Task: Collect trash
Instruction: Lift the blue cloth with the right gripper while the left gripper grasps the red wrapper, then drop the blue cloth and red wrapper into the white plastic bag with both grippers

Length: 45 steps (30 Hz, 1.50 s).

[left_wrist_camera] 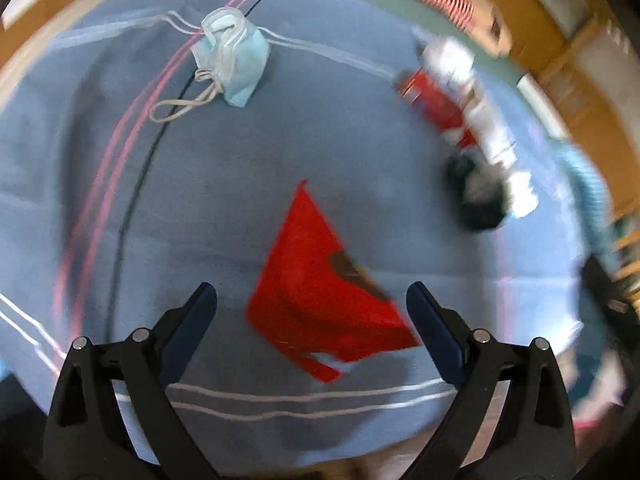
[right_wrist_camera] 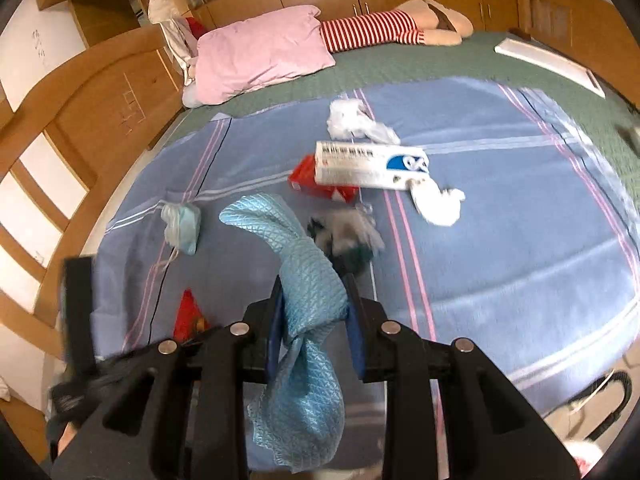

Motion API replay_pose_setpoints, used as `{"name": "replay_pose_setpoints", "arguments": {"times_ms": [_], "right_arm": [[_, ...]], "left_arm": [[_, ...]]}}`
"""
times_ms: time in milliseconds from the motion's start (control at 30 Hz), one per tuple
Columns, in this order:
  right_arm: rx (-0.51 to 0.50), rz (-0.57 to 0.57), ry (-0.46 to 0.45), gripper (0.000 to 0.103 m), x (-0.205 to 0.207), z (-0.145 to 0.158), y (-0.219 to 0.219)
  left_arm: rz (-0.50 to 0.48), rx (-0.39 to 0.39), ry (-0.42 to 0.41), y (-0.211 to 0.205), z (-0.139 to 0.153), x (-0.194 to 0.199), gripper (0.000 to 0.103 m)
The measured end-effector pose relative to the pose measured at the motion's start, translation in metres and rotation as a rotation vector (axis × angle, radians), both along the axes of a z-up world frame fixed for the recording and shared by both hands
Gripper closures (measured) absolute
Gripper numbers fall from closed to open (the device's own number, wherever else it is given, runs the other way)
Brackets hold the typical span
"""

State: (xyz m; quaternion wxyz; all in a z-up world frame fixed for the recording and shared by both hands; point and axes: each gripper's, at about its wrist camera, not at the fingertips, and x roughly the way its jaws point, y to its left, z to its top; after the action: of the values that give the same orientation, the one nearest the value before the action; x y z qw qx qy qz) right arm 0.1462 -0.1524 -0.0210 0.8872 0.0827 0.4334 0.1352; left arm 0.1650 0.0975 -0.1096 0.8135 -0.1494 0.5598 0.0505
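The right gripper (right_wrist_camera: 314, 316) is pinching a light blue textured cloth (right_wrist_camera: 304, 280) between its pads, the fabric bunching at the jaws, one end arching up and forward, the other hanging down below. The left gripper (left_wrist_camera: 312, 312) is standing with its jaws spread wide and holding nothing, hovering over a red wrapper (left_wrist_camera: 320, 292) that is lying flat on the blue striped sheet (left_wrist_camera: 200, 200), between the fingertips in that view; whether the pads are touching it I cannot tell.

The red wrapper is looking creased, with a dark patch near one edge. A crumpled pale blue face mask (left_wrist_camera: 234, 64) is sitting further up the sheet, its ear loops trailing.

The right wrist view is giving the wider picture: a white and blue box (right_wrist_camera: 370, 170) resting on a red box (right_wrist_camera: 320, 184), crumpled white tissue (right_wrist_camera: 358, 122) beyond them, more white tissue (right_wrist_camera: 436, 202) at the box's end, a dark crumpled wad (right_wrist_camera: 344, 240) just past the cloth, plus a pink pillow (right_wrist_camera: 260, 56) and a striped doll (right_wrist_camera: 380, 28) on the green cover. The left wrist view is showing those boxes only as blur.
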Motion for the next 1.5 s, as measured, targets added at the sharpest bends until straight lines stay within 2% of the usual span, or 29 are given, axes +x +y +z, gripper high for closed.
{"name": "replay_pose_setpoints", "arguments": {"times_ms": [33,100,200,267,333,433,600,800,1000,1067,1200,1400,1500], "right_arm": [[0.008,0.002,0.008,0.074,-0.007,-0.002,-0.003],[0.014,0.001,0.019,0.075,-0.017,-0.004,-0.005],[0.008,0.003,0.032,0.075,-0.027,-0.010,-0.004],[0.003,0.005,0.042,0.075,-0.032,-0.013,-0.003],[-0.005,0.004,0.049,0.075,-0.036,-0.014,-0.003],[-0.002,-0.002,0.054,0.075,-0.039,-0.015,-0.005],[0.003,-0.012,0.054,0.075,-0.043,-0.015,-0.006],[0.005,-0.016,0.069,0.075,-0.045,-0.021,-0.007],[0.017,-0.019,0.058,0.075,-0.051,-0.015,-0.014],[0.019,-0.019,0.039,0.075,-0.057,-0.008,-0.022],[-0.023,-0.027,0.026,0.075,-0.080,0.004,-0.051],[-0.120,-0.029,0.169,0.074,-0.121,-0.008,-0.092],[-0.177,-0.029,0.264,0.067,-0.139,-0.028,-0.106]], "left_arm": [[-0.006,0.037,0.018,-0.002,-0.003,0.000,0.016],[-0.023,0.079,0.035,-0.004,-0.007,-0.002,0.024],[-0.039,0.108,0.002,-0.003,-0.002,-0.008,0.053],[-0.038,0.125,-0.005,-0.002,-0.001,-0.011,0.065],[-0.041,0.125,-0.020,-0.005,0.000,-0.014,0.085],[-0.055,0.150,-0.039,-0.010,0.002,-0.018,0.090],[-0.060,0.197,-0.077,-0.015,0.009,-0.025,0.092],[-0.031,0.152,-0.155,-0.008,0.022,-0.030,0.092],[-0.043,0.130,-0.187,-0.010,0.027,-0.031,0.092],[-0.063,0.109,-0.212,-0.013,0.031,-0.033,0.092],[-0.172,-0.004,-0.256,-0.029,0.036,-0.037,0.092],[-0.316,-0.142,-0.310,-0.056,0.043,-0.049,0.092],[-0.358,-0.225,-0.319,-0.064,0.042,-0.055,0.092]]}}
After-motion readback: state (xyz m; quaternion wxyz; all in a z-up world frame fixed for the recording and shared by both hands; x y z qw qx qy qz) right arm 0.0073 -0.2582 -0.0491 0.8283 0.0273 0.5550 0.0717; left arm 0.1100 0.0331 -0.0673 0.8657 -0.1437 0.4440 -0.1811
